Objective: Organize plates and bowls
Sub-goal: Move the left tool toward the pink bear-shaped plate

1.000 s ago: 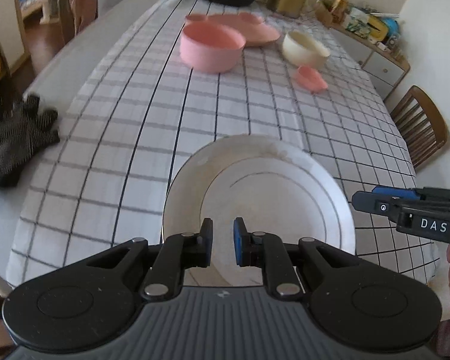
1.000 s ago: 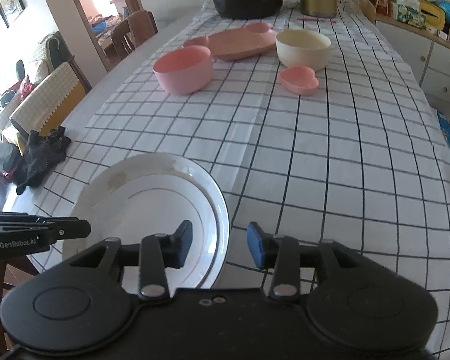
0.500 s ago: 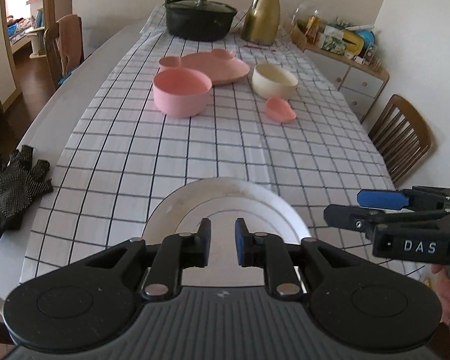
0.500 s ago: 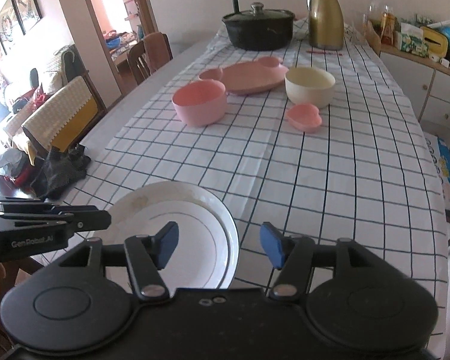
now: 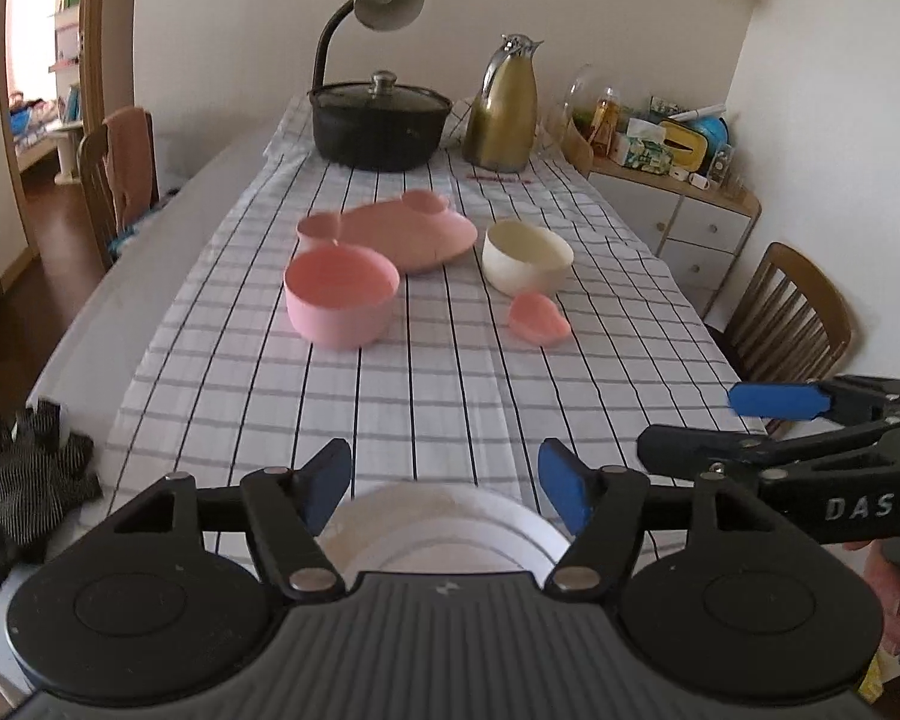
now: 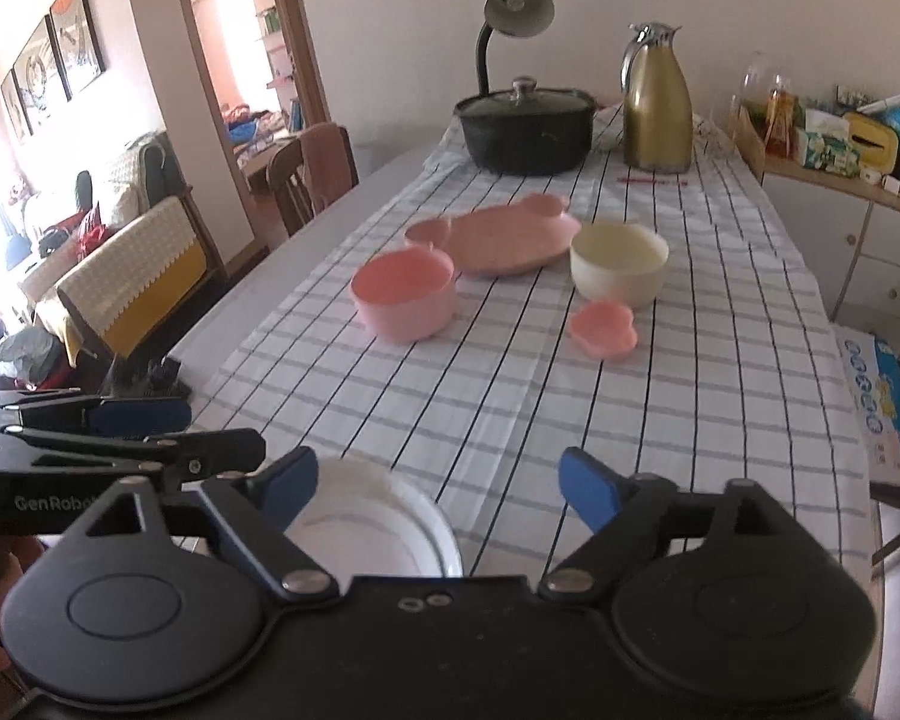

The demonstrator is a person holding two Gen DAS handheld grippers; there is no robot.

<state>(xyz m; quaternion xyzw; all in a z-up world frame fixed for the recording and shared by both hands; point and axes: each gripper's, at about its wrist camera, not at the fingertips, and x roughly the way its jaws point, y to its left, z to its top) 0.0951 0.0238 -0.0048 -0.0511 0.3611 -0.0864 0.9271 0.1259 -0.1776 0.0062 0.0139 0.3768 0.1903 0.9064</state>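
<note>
A white plate (image 5: 444,531) lies at the near edge of the checked tablecloth, partly hidden under my left gripper (image 5: 447,483), which is open and empty above it. It also shows in the right wrist view (image 6: 366,525). My right gripper (image 6: 438,483) is open and empty, to the right of the plate. Farther along the table stand a pink bowl (image 5: 341,297), a pink plate with ears (image 5: 402,231), a cream bowl (image 5: 527,258) and a small pink heart-shaped dish (image 5: 539,318).
A black lidded pot (image 5: 381,120), a gold jug (image 5: 501,114) and a desk lamp (image 5: 384,0) stand at the far end. Black gloves (image 5: 24,468) lie at the left edge. Wooden chairs (image 5: 792,312) flank the table. A cluttered sideboard (image 5: 678,180) stands right.
Both grippers have opened wide and pulled back and up from the white plate, so the view now tilts up toward the far end of the table.
</note>
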